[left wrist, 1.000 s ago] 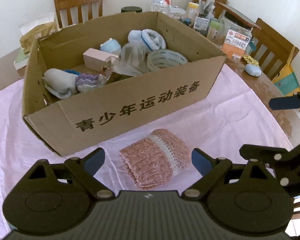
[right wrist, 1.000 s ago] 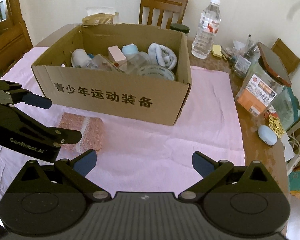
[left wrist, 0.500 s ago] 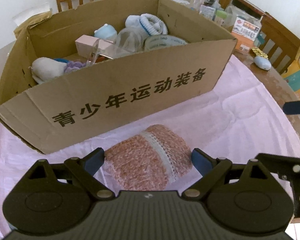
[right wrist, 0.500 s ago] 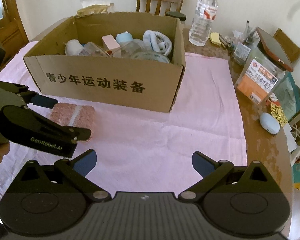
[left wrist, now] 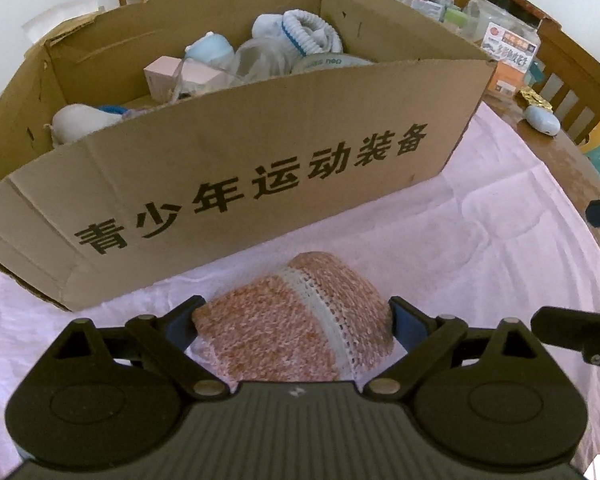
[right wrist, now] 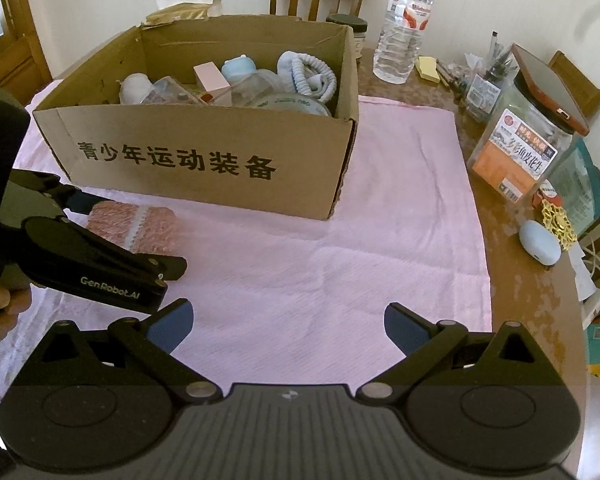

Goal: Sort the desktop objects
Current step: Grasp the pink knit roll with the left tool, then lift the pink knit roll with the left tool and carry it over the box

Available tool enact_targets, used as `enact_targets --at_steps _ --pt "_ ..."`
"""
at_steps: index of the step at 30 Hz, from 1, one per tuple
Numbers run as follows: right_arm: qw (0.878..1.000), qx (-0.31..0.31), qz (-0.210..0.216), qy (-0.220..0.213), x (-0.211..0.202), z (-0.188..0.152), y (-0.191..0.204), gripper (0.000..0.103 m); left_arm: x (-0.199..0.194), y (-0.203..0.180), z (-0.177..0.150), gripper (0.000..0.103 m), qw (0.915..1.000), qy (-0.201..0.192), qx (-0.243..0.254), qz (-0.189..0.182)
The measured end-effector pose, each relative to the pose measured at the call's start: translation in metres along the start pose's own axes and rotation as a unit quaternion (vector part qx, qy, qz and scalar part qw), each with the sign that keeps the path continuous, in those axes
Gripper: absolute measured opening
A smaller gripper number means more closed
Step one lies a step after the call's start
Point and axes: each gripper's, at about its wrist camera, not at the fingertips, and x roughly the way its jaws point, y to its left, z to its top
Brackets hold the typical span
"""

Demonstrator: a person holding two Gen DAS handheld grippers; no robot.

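A pink knitted bundle with a white lace band (left wrist: 296,320) lies on the pink cloth in front of the cardboard box (left wrist: 236,184). My left gripper (left wrist: 294,322) is open, its fingers on either side of the bundle, touching or nearly touching it. In the right wrist view the bundle (right wrist: 140,224) sits left of centre with the left gripper (right wrist: 100,236) around it. My right gripper (right wrist: 286,326) is open and empty above the cloth. The box (right wrist: 204,160) holds rolled socks, a pink carton, a tape roll and other items.
A water bottle (right wrist: 404,24), a large jar with an orange label (right wrist: 528,136), a pale blue case (right wrist: 538,242) and a gold ornament (right wrist: 558,224) stand on the wooden table (right wrist: 512,280) to the right. Wooden chairs stand behind the table.
My left gripper has moved forward and down, so the knitted bundle now sits between its open fingers. The right gripper has stayed roughly where it was.
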Motion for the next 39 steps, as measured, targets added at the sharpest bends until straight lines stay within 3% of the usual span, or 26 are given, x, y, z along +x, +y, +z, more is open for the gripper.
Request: enact_targets --at_steps 5,18,39 --pt "1.0 0.0 -0.001 0.0 0.0 0.001 -0.002 0.103 0.001 -0.001 0.0 0.095 1.0 0.001 0.006 0.002" --pt "1.0 -0.003 -0.001 -0.011 -0.004 0.003 -0.004 0.103 -0.009 0.002 0.0 0.076 0.9996 0.007 0.013 -0.025" --pt "0.999 -0.014 0.004 -0.046 -0.029 0.015 0.005 0.103 -0.061 0.011 0.008 0.074 0.9976 -0.008 0.043 -0.054"
